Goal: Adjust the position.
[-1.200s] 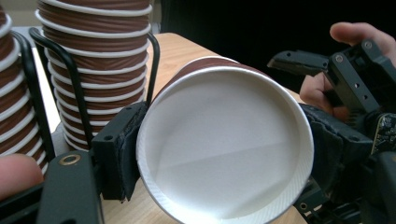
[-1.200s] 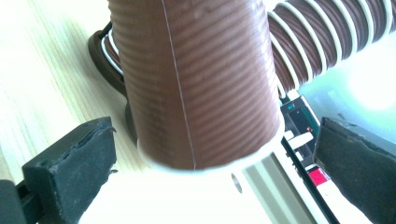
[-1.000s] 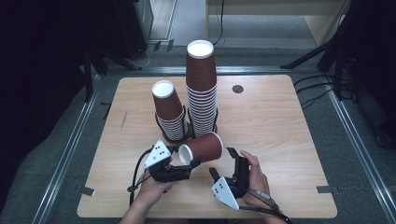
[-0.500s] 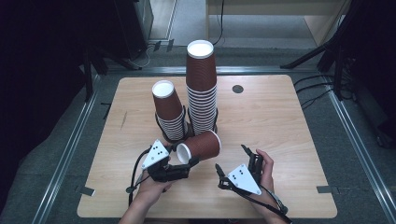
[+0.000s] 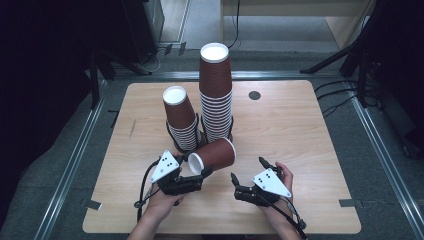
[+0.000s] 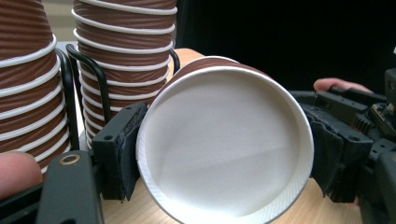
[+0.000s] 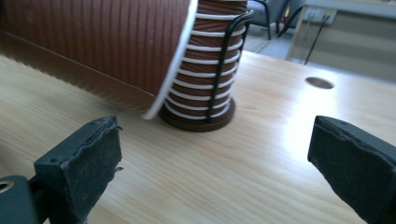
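Observation:
A brown ribbed paper cup [image 5: 214, 155] lies tilted on its side over the table's front middle. Its white base end faces my left gripper [image 5: 199, 173], which is shut on that end. In the left gripper view the cup [image 6: 224, 140] sits between both black pads [image 6: 119, 154]. My right gripper [image 5: 247, 168] hovers just right of the cup, open, its jaws wide apart with nothing between them. In the right gripper view the cup's rim end [image 7: 116, 46] hangs above the wood ahead of the right gripper [image 7: 217, 172].
Two stacks of upside-down cups stand in black wire holders behind the held cup: a short one [image 5: 180, 122] and a tall one [image 5: 216, 95]. The wooden table [image 5: 310, 140] has a round hole [image 5: 254, 95] at the back right. Dark floor surrounds it.
The right hand has shifted right and turned, so its gripper's jaws now point left toward the cup. The left gripper and its cup have barely moved.

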Demonstrator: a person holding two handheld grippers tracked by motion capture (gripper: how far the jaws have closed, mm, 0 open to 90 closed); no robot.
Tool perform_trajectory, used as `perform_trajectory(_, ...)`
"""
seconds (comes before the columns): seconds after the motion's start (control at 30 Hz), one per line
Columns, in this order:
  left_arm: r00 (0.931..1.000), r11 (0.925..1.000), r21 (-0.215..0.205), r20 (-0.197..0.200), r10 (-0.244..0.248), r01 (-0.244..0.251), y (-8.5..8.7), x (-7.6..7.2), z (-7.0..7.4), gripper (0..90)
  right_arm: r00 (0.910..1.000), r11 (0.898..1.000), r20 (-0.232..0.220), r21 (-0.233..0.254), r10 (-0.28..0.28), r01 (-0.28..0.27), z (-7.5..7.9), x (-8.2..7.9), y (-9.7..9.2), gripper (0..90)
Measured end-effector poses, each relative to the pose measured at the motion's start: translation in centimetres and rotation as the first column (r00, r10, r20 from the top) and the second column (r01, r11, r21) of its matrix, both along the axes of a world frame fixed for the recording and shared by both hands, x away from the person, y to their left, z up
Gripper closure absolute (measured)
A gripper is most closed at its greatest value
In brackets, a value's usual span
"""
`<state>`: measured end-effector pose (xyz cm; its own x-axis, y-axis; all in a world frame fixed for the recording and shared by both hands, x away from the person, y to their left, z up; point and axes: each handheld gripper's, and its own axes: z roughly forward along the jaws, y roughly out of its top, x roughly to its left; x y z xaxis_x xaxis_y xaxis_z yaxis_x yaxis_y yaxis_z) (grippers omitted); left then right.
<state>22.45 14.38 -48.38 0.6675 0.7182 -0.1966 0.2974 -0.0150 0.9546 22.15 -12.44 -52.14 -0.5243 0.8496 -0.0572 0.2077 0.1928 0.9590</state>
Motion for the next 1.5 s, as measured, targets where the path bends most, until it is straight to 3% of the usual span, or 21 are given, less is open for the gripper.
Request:
perform_trajectory(0.1,1.0,1.0,0.002,0.003,0.001,-0.001,-0.1,0.0,0.0,22.7,0.9996,0.998,-0.027,0.063,0.01,-0.008,-0.1,0.0,0.1,5.2)
perform_trajectory(0.37,0.9998,0.9999,-0.007,0.018,0.012,-0.012,0.0,0.0,-0.2,22.6,0.9963,0.994,-0.086,0.113,0.002,0.008,0.0,-0.2,0.4,4.2)
perform_trajectory(0.47,0.9997,0.9998,-0.014,0.024,0.011,-0.011,0.0,-0.1,-0.2,22.6,0.9905,0.985,-0.135,0.174,0.026,-0.002,0.2,-0.3,0.5,0.9)
perform_trajectory(0.67,0.9995,0.9997,-0.023,0.029,0.012,-0.011,0.0,-0.1,-0.3,22.6,0.9797,0.97,-0.192,0.243,0.058,-0.01,0.2,-0.4,0.8,0.0)
perform_trajectory(0.73,0.9994,0.9995,-0.03,0.032,0.013,-0.012,0.0,-0.1,-0.3,22.6,0.9745,0.957,-0.21,0.29,0.079,-0.015,0.4,-0.3,0.7,0.0)
perform_trajectory(0.9,0.9993,0.9992,-0.038,0.037,0.012,-0.01,0.1,-0.1,-0.3,22.6,0.9669,0.899,-0.227,0.438,0.117,-0.007,0.9,-0.3,0.3,0.0)
perform_trajectory(1.03,0.9993,0.9993,-0.037,0.037,0.011,-0.009,0.0,-0.1,-0.4,22.6,0.9518,0.855,-0.275,0.518,0.136,0.027,1.2,-0.1,0.0,0.0)
perform_trajectory(1.17,0.999,0.9991,-0.041,0.044,0.009,-0.007,-0.2,-0.2,-0.5,22.6,0.9356,0.818,-0.319,0.572,0.152,0.062,1.1,0.0,0.0,0.0)
perform_trajectory(1.3,0.9983,0.999,-0.044,0.057,0.014,-0.011,-0.4,-0.2,-0.7,22.6,0.9297,0.786,-0.326,0.614,0.171,0.071,1.2,-0.1,0.1,0.0)
perform_trajectory(1.5,0.9978,0.9989,-0.047,0.066,0.008,-0.005,-0.9,-0.3,-0.7,22.6,0.9117,0.726,-0.352,0.681,0.211,0.095,1.4,-0.2,0.2,0.0)
